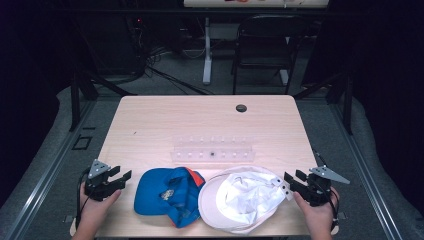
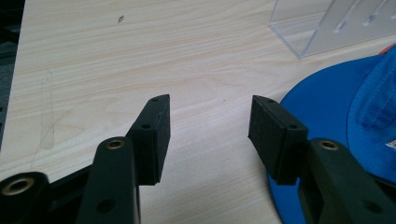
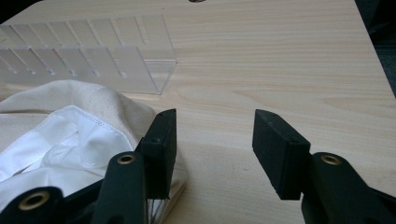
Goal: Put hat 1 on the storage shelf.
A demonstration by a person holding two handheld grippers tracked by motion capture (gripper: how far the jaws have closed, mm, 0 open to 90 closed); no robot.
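Both tongs stand spread and empty: left tongs (image 1: 121, 177) beside the blue cap (image 1: 167, 194), right tongs (image 1: 291, 181) at the white hat (image 1: 240, 198) near the table (image 1: 200, 120) front edge. A shallow pinch on loose cloth could slip or drag the hat into the clear rack (image 1: 212, 150).

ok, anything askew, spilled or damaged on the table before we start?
Nothing damaged or spilled. The white fabric hat lies upside down with its lining crumpled, beside the blue baseball cap. The clear acrylic slotted rack sits square behind them. Both grippers are open, holding nothing.
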